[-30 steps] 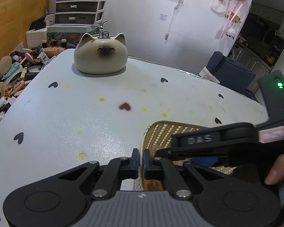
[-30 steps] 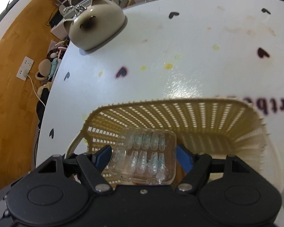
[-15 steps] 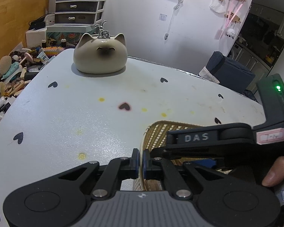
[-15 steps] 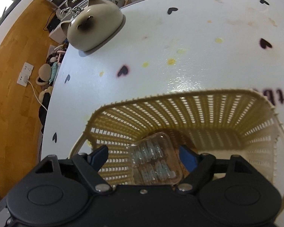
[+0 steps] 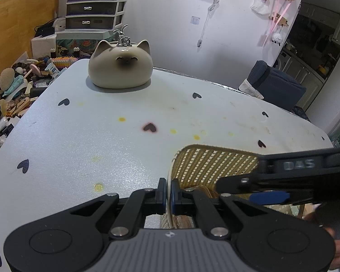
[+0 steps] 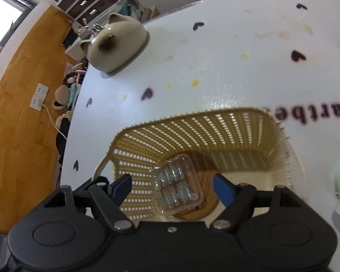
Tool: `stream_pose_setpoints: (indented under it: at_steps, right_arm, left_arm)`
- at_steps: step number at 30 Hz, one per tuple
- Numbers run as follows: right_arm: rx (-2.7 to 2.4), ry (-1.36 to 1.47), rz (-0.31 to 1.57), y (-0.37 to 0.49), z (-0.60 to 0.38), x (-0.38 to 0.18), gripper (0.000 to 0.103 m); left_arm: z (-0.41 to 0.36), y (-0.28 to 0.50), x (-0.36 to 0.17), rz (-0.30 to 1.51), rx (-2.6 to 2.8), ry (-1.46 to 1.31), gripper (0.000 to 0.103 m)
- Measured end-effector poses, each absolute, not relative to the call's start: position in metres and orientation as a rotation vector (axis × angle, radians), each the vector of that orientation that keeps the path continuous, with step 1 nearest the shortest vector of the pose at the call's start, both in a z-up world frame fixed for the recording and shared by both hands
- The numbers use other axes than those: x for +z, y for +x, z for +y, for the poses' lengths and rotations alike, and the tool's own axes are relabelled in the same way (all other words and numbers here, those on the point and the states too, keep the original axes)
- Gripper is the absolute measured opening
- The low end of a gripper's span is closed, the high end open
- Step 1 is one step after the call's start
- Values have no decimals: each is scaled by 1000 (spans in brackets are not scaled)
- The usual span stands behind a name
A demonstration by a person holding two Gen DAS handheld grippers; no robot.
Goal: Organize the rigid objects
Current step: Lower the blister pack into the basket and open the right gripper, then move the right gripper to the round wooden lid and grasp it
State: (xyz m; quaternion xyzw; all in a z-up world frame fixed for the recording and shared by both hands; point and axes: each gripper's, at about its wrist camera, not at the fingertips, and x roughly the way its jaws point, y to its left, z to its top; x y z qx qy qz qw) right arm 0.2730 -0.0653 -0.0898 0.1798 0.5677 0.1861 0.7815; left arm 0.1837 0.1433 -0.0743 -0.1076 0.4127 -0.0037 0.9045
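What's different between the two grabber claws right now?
The left gripper is shut, pinching the rim of the yellow basket; the right gripper stands open above the basket, touching nothing. A clear plastic case lies free below the right one. Both have black bodies and blue pads.

Perforated tan plastic basket (image 6: 192, 136), clear glossy plastic case (image 6: 179, 185), glazed ceramic cat (image 5: 120, 68), matt white tabletop (image 5: 79, 136)

I note a white wall (image 5: 170, 22), wood floor (image 6: 22, 124), and drawer unit (image 5: 95, 6) beyond my left tongs; clutter piled leftward.
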Motion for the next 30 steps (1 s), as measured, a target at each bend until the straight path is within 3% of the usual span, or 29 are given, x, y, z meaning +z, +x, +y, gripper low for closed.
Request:
stream_pose_setpoints:
  at_steps: [16, 30]
  right_arm:
    - [400, 348, 1022, 243, -123, -46, 85]
    - [101, 322, 910, 239, -206, -52, 92]
  left_arm:
    - [143, 184, -74, 853, -8, -221, 3]
    - [145, 183, -74, 854, 2, -213, 3]
